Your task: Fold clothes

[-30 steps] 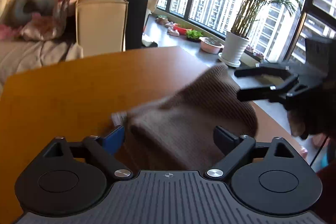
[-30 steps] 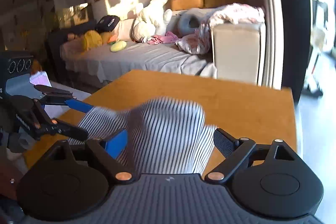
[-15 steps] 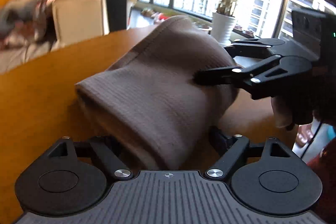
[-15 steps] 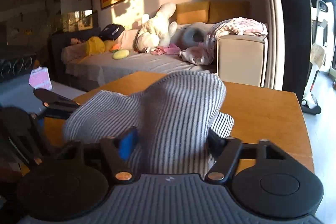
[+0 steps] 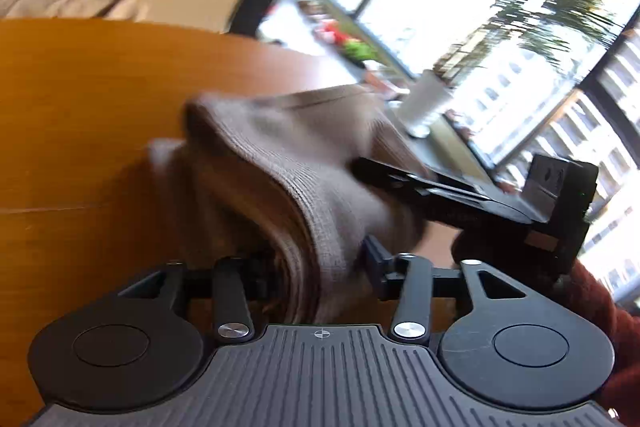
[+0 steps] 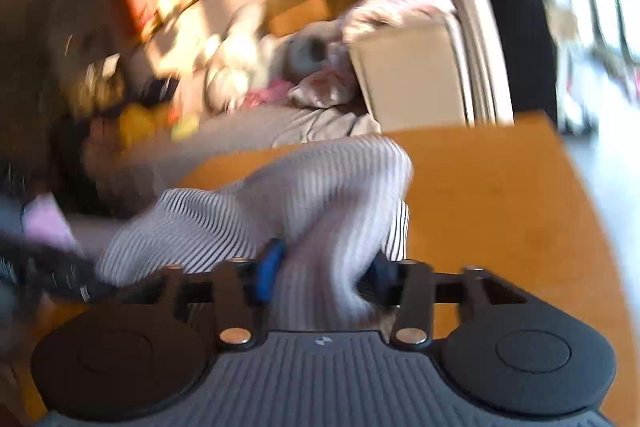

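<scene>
Ribbed garment (image 5: 304,163) bunched, both ends gripped, long axis between the grippers

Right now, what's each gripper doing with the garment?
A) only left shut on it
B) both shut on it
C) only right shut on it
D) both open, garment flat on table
B: in its own wrist view the left gripper has its jaws pinched on a bunched fold of the ribbed garment, and the right gripper likewise clamps the striped-looking cloth, which is raised over the wooden table.
</scene>
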A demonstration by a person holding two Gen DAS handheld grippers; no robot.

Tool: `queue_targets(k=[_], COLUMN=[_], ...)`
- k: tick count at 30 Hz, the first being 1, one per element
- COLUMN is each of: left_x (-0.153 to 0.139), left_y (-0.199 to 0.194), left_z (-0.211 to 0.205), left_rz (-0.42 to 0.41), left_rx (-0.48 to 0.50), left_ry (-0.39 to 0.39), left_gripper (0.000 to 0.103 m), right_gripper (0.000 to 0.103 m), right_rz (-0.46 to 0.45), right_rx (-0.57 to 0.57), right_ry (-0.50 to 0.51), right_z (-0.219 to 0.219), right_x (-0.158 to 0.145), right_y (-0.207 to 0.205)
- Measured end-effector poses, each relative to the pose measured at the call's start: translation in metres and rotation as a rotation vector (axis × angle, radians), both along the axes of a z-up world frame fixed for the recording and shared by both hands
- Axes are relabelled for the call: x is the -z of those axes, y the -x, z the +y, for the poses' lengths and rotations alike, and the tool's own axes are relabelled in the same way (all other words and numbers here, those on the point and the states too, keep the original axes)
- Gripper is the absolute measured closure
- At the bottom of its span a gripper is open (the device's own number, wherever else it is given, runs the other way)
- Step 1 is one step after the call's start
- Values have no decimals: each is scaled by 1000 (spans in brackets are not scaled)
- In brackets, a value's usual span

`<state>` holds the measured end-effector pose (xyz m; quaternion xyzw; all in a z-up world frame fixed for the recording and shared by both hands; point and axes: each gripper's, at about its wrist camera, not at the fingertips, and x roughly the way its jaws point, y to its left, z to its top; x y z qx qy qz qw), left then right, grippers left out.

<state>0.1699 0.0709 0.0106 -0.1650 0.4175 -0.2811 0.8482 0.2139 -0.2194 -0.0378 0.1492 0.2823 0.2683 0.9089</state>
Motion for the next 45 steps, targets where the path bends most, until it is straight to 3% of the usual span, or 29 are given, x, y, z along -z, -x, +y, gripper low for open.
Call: queue_targets(k=[2,4,5,8,9,10,12,15,17,19,20,22,24,26,29,30,35,38,45], left_x=[2,3,4,-3,-7,-12,-32,-60,-74,-75,-70,-48,-27,-13,-14,-16,-16,-17,-15], left_y=[-1,-2,-2,-6,-8,-8,2,16,20,14,6,-17,-41,-59,-67,-68,-66,-69,-69], left_z=[2,4,5,8,9,9,11,12,4,-10,-20,-32,-39,-34,-32,-31,-31,-29,-29], left_rz=[5,4,4,-30,-59,-97,-195,-349,-431,-470,-468,-400,-318,-241,-199,-195,-204,-202,-201], left_rx=[-2,0,1,-16,-32,-51,-97,-97,-47,28,59,62,50,35,28,27,28,27,11], left_ry=[5,6,7,-29,-61,-96,-152,-151,-148,-186,-223,-309,-360,-327,-315,-320,-320,-313,-314], left_gripper=[43,41,41,37,36,35,39,39,37,30,26,27,34,28,27,27,26,25,21], right_gripper=[43,25,24,25,33,42,49,50,50,45,41,24,24,23,11,2,0,0,0], right_rz=[-18,-38,-46,-94,-132,-170,-247,-355,-354,-266,-218,-150,-69,-97,-164,-171,-108,-57,118], right_rx=[6,14,20,31,37,43,54,18,-63,-93,-85,-44,-18,-6,7,10,-11,44,84], right_ry=[26,61,81,92,116,139,186,252,283,360,396,328,215,260,320,314,197,307,147], right_z=[2,2,2,-1,1,2,6,17,32,50,57,49,36,38,39,34,12,18,9], right_x=[-2,-5,-7,-19,-24,-30,-42,-57,-57,-45,-35,-17,-14,-17,-28,-30,-35,-20,-16], right_y=[3,7,8,14,19,24,33,45,45,29,18,-3,-12,-5,17,26,53,50,45])
